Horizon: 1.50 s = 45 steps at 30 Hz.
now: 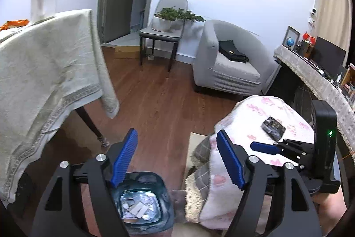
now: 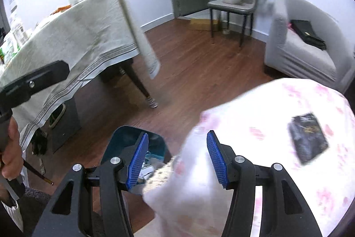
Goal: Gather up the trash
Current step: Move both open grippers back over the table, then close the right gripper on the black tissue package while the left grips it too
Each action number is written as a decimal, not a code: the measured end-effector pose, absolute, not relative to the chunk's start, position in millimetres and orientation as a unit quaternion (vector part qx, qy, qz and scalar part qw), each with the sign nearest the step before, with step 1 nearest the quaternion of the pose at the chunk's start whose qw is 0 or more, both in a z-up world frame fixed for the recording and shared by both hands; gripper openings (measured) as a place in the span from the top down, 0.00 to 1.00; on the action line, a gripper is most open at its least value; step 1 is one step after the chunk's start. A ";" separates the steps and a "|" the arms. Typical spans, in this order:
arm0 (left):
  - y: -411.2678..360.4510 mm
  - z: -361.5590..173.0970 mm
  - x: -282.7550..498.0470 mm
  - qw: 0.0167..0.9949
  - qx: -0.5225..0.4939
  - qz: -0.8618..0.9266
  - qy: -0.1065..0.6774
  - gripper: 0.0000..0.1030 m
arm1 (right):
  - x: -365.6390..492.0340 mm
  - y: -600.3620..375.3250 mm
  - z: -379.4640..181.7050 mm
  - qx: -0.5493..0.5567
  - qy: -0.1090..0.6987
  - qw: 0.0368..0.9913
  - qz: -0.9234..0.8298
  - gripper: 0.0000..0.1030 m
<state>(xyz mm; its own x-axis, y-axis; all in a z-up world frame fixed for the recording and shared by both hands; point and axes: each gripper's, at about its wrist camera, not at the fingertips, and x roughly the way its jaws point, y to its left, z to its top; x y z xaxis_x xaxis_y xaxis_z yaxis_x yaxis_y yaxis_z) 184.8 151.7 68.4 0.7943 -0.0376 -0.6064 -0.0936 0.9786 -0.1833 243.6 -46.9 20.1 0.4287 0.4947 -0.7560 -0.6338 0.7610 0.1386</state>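
Note:
A dark trash bin (image 1: 142, 201) stands on the wood floor with several pale scraps inside; it also shows in the right wrist view (image 2: 124, 143). A black crumpled wrapper (image 1: 273, 127) lies on the small table with the pink-patterned white cloth (image 1: 255, 117), and shows in the right wrist view (image 2: 308, 139) too. My left gripper (image 1: 177, 159) is open and empty, above the bin and the table's near edge. My right gripper (image 2: 177, 159) is open and empty over the table's left edge; it shows in the left wrist view (image 1: 264, 148) just short of the wrapper.
A large table with a grey-white cloth (image 1: 44, 72) stands to the left, its dark leg (image 1: 91, 123) near the bin. A grey armchair (image 1: 230, 63) with a black bag, a chair with a potted plant (image 1: 164, 21) and a desk (image 1: 310, 72) stand farther back.

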 end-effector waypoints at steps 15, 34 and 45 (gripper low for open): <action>76.8 39.9 228.7 0.941 -0.091 -0.053 0.320 0.20 | 279.2 -155.6 29.8 -0.032 0.403 0.883 0.240 0.46; 15.7 -9.3 284.0 0.917 -0.129 -0.133 0.352 0.20 | 334.1 -228.4 -2.5 0.034 0.426 0.885 0.187 0.49; 3.3 -22.8 299.6 0.903 -0.160 -0.153 0.368 0.20 | 340.1 -226.7 -17.9 0.049 0.426 0.871 0.239 0.92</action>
<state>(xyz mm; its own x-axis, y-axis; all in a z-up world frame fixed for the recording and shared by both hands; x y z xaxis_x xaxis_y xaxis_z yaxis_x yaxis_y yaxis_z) 299.6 3.3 -22.8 0.6829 -0.3943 -0.6149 0.1590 0.9018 -0.4017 340.1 -226.7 -17.9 0.5232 0.4572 -0.7191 -0.3743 0.8814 0.2881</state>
